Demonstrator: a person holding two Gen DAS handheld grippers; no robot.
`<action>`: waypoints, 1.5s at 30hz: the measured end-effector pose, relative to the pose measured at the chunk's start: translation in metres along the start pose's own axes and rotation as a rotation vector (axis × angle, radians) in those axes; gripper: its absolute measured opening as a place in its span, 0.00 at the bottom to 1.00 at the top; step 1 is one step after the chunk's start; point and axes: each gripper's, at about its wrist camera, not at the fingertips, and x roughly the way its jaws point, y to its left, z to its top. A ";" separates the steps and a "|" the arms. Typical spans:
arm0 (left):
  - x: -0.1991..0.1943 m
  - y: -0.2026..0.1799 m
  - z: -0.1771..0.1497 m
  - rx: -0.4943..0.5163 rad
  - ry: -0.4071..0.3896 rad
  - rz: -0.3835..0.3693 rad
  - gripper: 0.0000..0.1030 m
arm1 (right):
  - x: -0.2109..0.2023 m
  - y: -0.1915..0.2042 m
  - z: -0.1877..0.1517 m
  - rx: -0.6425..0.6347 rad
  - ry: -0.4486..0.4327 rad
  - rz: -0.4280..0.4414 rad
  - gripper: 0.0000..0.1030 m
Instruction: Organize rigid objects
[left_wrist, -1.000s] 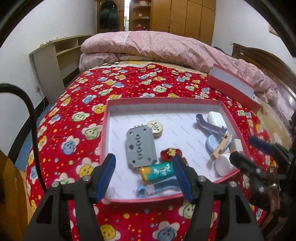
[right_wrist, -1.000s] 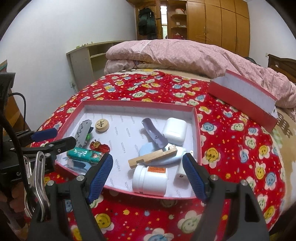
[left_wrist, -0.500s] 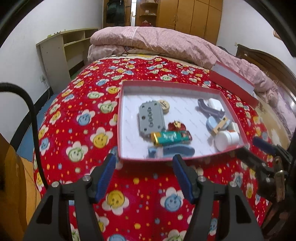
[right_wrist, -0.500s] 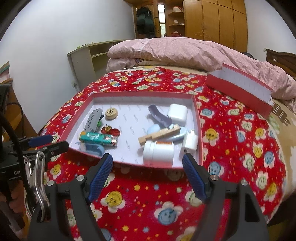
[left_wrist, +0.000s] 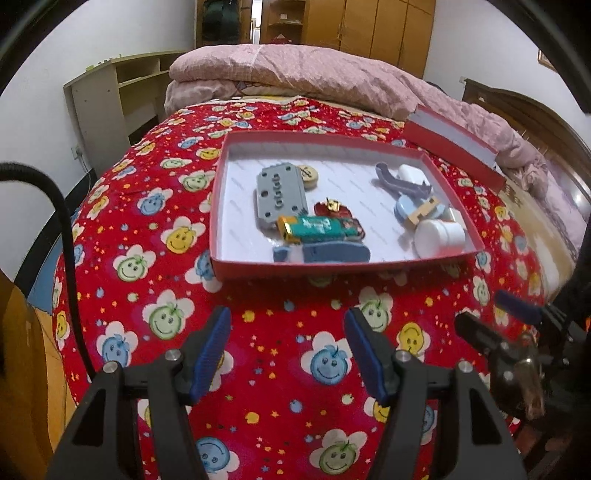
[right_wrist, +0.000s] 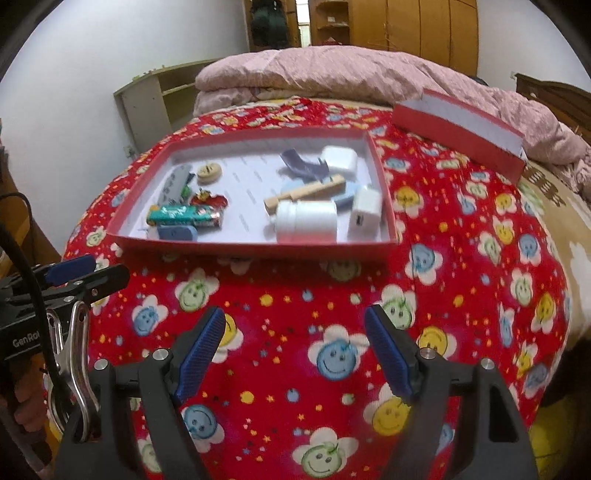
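One red tray (left_wrist: 399, 264), one lid (left_wrist: 454, 146), two claws, about ten small items.

Two black plastic two-finger grippers (left_wrist: 288, 347) (right_wrist: 295, 343): ribbed blue pads (right_wrist: 201, 354), silver screws behind them, black cable (left_wrist: 66, 236) at left.

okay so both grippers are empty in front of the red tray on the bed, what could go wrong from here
1. The red tray sits on a soft quilt; pressing inside may tip it.
2. The wooden block rests on other items and could slide when neighbours move.
3. The white bottle lies on its side and may roll.
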 end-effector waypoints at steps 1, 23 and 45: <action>0.002 -0.001 -0.001 0.004 0.001 0.003 0.65 | 0.002 -0.001 -0.002 0.007 0.004 -0.004 0.77; 0.036 -0.002 -0.013 0.000 0.028 0.030 0.66 | 0.032 -0.009 -0.016 0.038 0.049 -0.106 0.77; 0.042 -0.016 -0.022 0.027 -0.020 0.046 0.89 | 0.033 -0.009 -0.024 0.043 -0.013 -0.128 0.87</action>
